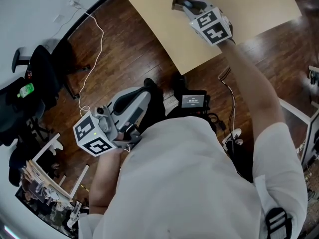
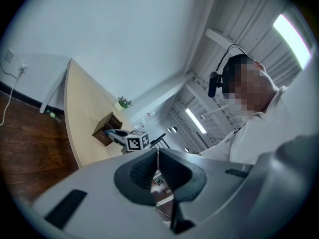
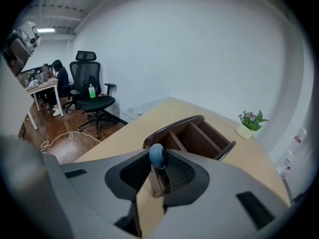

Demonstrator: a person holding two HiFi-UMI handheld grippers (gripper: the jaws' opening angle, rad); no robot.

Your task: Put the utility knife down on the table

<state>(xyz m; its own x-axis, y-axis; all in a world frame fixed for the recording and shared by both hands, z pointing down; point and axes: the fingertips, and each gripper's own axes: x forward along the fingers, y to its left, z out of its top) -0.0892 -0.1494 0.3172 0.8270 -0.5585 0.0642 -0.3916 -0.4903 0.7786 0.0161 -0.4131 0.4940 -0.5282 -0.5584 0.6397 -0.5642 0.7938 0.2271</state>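
Note:
In the right gripper view, the utility knife [image 3: 157, 157] shows a rounded blue end and a brownish body, and my right gripper [image 3: 155, 171] is shut on it. That gripper [image 1: 192, 5] hangs over the light wooden table [image 1: 164, 19], just in front of a dark wooden desk organizer [image 3: 195, 133]. The knife itself is hidden in the head view. My left gripper [image 1: 133, 132] is held low by the person's waist over the floor. Its jaws [image 2: 157, 156] are shut with nothing between them. The left gripper view also catches the right gripper [image 2: 130, 140] by the organizer [image 2: 105, 129].
A small potted plant [image 3: 249, 123] stands on the table's far side. A black office chair [image 3: 90, 99] with a green bottle on it and a white cable [image 1: 92, 49] lie on the wooden floor beside the table. Shelving and clutter [image 1: 45, 183] sit at the lower left.

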